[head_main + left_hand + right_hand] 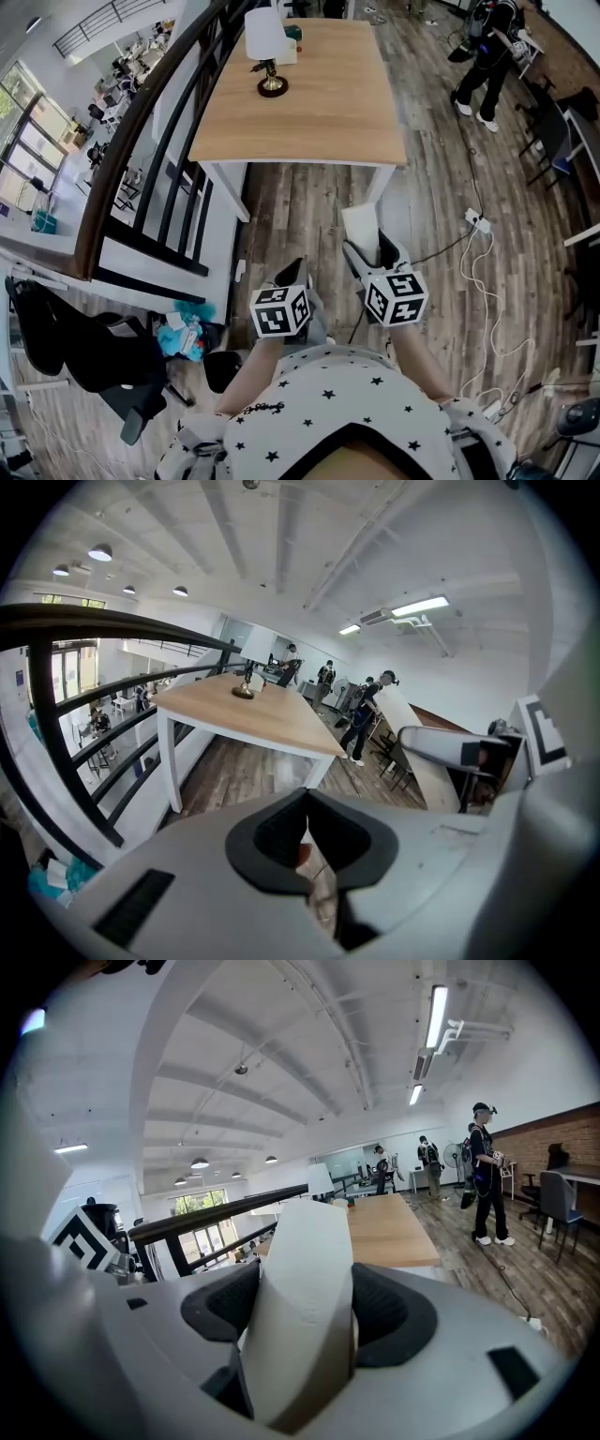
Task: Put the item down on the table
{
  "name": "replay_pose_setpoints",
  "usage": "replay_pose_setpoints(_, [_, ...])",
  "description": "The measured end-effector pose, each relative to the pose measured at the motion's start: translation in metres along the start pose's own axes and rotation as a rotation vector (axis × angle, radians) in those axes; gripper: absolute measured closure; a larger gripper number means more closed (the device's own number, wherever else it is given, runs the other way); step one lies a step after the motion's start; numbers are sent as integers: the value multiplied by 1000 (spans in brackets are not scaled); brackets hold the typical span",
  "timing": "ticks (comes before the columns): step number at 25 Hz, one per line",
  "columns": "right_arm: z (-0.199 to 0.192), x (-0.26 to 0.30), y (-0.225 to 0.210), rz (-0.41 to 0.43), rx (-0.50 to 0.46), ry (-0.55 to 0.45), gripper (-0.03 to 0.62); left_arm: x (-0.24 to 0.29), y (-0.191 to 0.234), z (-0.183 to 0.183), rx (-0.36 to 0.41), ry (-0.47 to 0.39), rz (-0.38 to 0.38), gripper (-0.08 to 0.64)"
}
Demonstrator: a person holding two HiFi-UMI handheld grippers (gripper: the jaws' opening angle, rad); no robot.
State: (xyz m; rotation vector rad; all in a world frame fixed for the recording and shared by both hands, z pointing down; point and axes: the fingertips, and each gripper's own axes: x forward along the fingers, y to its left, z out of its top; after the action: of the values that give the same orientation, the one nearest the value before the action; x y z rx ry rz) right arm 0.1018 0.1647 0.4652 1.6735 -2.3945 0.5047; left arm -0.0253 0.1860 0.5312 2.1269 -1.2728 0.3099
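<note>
A smooth white tapered item (pixel 302 1302) stands upright between the jaws of my right gripper (pixel 305 1335), which is shut on it. In the head view the white item (pixel 359 228) sticks forward from the right gripper (pixel 367 255) over the wooden floor, short of the table. The light wooden table (pixel 309 98) stands ahead on white legs. My left gripper (pixel 292 275) is beside the right one; its jaws are shut with nothing between them (pixel 305 841). The table (pixel 258 719) also lies ahead in the left gripper view.
A lamp with a white shade (pixel 268 47) and a small box (pixel 292 42) stand at the table's far end. A black railing (pixel 141 141) runs along the left. A person (pixel 487 56) stands far right. Cables and a power strip (pixel 476 221) lie on the floor; a black chair (pixel 84 356) is lower left.
</note>
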Motion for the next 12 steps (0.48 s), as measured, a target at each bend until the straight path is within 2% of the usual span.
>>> replay_pose_setpoints(12, [74,117,-37,-12,-5,-25,290,87,41,104,7,-20,-22,546])
